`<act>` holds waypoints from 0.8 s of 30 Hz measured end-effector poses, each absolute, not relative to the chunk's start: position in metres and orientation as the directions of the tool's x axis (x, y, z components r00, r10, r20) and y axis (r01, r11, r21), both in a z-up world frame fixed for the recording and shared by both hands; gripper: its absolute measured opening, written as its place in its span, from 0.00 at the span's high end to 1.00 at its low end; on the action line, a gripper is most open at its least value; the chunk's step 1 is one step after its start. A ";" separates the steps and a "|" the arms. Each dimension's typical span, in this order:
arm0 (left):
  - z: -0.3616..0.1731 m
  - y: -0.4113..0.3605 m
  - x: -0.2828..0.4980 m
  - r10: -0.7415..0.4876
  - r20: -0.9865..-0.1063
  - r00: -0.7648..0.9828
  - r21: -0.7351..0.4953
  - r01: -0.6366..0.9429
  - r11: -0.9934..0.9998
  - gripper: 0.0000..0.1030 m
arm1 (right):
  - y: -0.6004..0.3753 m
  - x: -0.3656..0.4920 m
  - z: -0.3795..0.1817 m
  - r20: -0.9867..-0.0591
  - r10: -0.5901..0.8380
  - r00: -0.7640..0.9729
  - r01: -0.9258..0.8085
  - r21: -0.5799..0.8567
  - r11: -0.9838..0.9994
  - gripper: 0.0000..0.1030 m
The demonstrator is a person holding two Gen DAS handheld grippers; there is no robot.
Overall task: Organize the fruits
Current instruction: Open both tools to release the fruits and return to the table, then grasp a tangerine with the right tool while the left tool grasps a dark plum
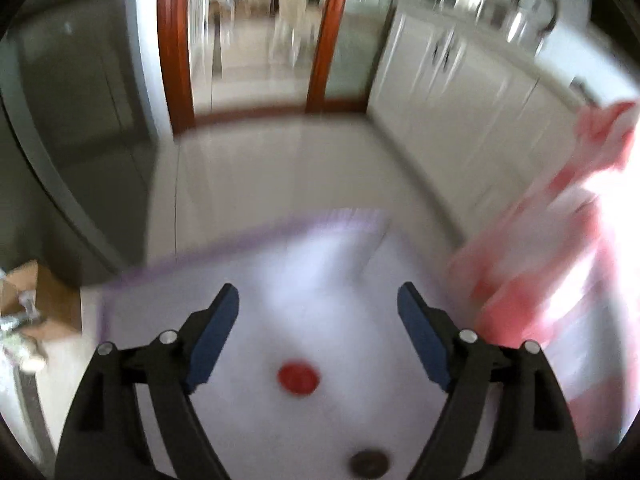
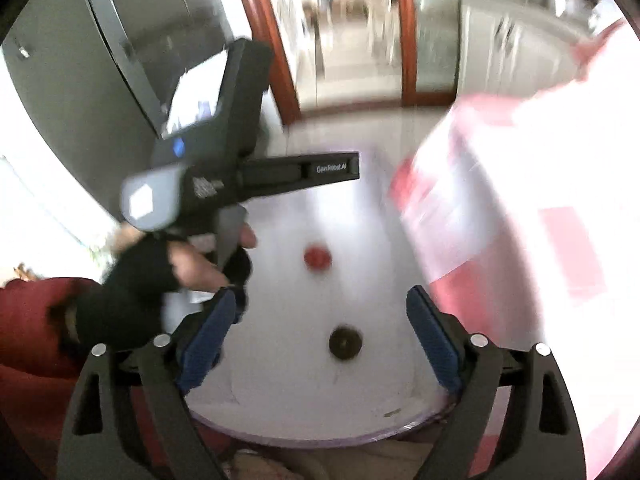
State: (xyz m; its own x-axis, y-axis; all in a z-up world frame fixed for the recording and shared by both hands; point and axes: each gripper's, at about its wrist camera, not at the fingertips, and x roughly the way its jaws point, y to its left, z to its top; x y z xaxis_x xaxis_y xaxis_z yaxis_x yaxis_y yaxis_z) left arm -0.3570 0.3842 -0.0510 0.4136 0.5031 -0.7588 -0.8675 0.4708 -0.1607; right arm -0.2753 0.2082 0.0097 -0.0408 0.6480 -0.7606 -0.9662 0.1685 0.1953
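Left wrist view: the left tongs (image 1: 318, 312) are standing released, blue ribbed pads wide apart with nothing between them. Below them a round red fruit (image 1: 298, 377) is lying on the glossy white desk (image 1: 320, 272), a darker round fruit (image 1: 368, 465) nearer the camera. A pink-and-white bag (image 1: 560, 264) is blurring at right.

Right wrist view: the right tongs (image 2: 320, 320) are gaping too, empty. The red fruit (image 2: 317, 257) and dark fruit (image 2: 345, 342) are sitting apart on the desk (image 2: 360, 208). A gloved hand (image 2: 160, 276) is gripping the left tongs' black plastic handle
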 end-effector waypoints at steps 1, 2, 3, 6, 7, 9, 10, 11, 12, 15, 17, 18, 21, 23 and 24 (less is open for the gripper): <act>-0.028 0.370 -0.350 0.546 -0.711 0.443 -0.157 -0.857 0.491 0.17 | 0.195 -0.270 0.028 -0.714 0.700 -0.015 -0.965 0.193 0.176 0.16; -0.017 0.362 -0.345 0.569 -0.683 0.458 -0.151 -0.850 0.504 0.12 | 0.177 -0.266 0.043 -0.671 0.741 0.012 -0.963 0.192 0.189 0.16; 0.003 0.347 -0.336 0.602 -0.630 0.490 -0.136 -0.833 0.536 0.10 | 0.163 -0.265 0.052 -0.638 0.769 0.039 -0.961 0.187 0.204 0.16; 0.054 0.289 -0.300 0.632 -0.484 0.605 -0.051 -0.741 0.670 0.03 | 0.115 -0.256 0.092 -0.510 0.835 0.205 -0.949 0.106 0.297 0.15; 0.068 0.267 -0.278 0.624 -0.456 0.634 -0.026 -0.711 0.703 0.01 | 0.091 -0.255 0.105 -0.460 0.837 0.297 -0.932 0.051 0.359 0.15; 0.088 0.217 -0.248 0.555 -0.411 0.723 0.032 -0.597 0.802 0.01 | 0.055 -0.239 0.123 -0.391 0.816 0.425 -0.891 -0.025 0.452 0.15; 0.094 0.194 -0.227 0.512 -0.410 0.755 0.061 -0.537 0.841 0.01 | 0.034 -0.230 0.130 -0.355 0.789 0.502 -0.856 -0.072 0.512 0.15; 0.093 0.176 -0.204 0.481 -0.414 0.773 0.085 -0.493 0.866 0.01 | 0.018 -0.221 0.133 -0.330 0.756 0.565 -0.819 -0.107 0.564 0.15; 0.097 0.149 -0.180 0.433 -0.425 0.795 0.116 -0.427 0.897 0.01 | 0.006 -0.207 0.136 -0.311 0.718 0.623 -0.776 -0.133 0.616 0.15; 0.098 0.081 -0.118 0.267 -0.504 0.821 0.144 -0.225 0.964 0.01 | -0.039 -0.160 0.137 -0.281 0.572 0.770 -0.622 -0.137 0.771 0.15; 0.088 0.052 -0.089 0.180 -0.551 0.815 0.128 -0.131 0.983 0.01 | -0.071 -0.122 0.137 -0.284 0.497 0.820 -0.532 -0.056 0.845 0.15; 0.080 0.039 -0.064 0.139 -0.574 0.807 0.114 -0.089 0.990 0.01 | -0.078 -0.106 0.134 -0.290 0.468 0.835 -0.496 -0.029 0.868 0.15; 0.057 0.020 -0.004 0.075 -0.621 0.780 0.052 -0.054 0.997 0.01 | -0.119 -0.039 0.125 -0.369 0.333 0.868 -0.335 0.062 0.940 0.15; 0.041 0.008 0.019 0.053 -0.630 0.775 0.000 -0.069 0.998 0.01 | -0.155 0.007 0.109 -0.431 0.261 0.864 -0.227 0.129 0.965 0.15; 0.037 0.009 0.028 0.033 -0.631 0.775 -0.035 -0.071 0.997 0.01 | -0.160 0.032 0.100 -0.450 0.235 0.862 -0.185 0.153 0.971 0.15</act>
State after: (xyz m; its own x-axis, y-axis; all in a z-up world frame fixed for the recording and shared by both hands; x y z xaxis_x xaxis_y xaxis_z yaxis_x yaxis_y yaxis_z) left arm 0.0283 0.0088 0.0373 0.7747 0.0330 -0.6315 -0.0712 0.9968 -0.0353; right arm 0.0320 -0.1598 0.0999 0.8616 0.2352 -0.4498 -0.1850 0.9707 0.1531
